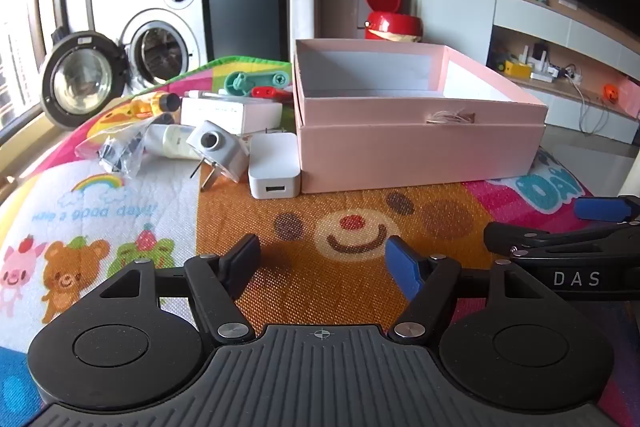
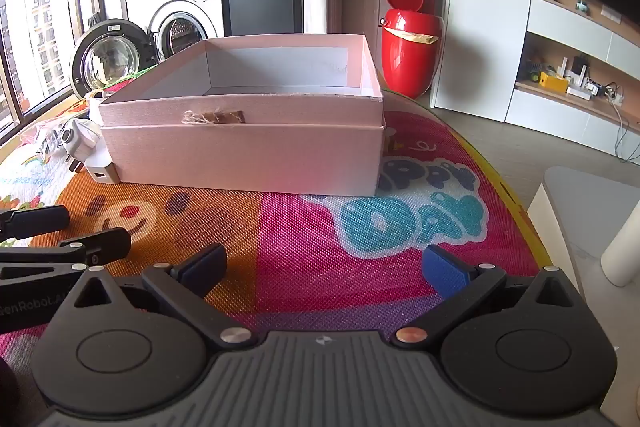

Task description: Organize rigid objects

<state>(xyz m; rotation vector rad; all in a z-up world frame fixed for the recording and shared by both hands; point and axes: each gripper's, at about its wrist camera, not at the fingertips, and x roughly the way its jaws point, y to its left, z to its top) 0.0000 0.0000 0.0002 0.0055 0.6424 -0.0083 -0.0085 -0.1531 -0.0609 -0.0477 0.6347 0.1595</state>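
An open, empty pink box (image 1: 420,151) (image 2: 240,155) stands on a colourful play mat. Left of it lies a pile of small objects: a white USB charger (image 1: 274,173) (image 2: 100,167), a grey plug adapter (image 1: 218,149) (image 2: 80,139), a white bottle (image 1: 170,141), a white flat box (image 1: 230,113), a green plastic toy (image 1: 256,81), a red piece (image 1: 270,92), an orange-black tube (image 1: 154,103) and a plastic bag of dark parts (image 1: 120,147). My left gripper (image 1: 324,263) is open and empty, low over the mat before the box. My right gripper (image 2: 324,267) is open and empty, to its right.
A washing machine with its round door open (image 1: 76,83) (image 2: 108,57) stands behind the mat. A red bin (image 1: 390,21) (image 2: 410,47) is behind the box. Shelves with small items (image 2: 568,75) are at the right. A white stool (image 2: 592,219) stands past the mat's right edge.
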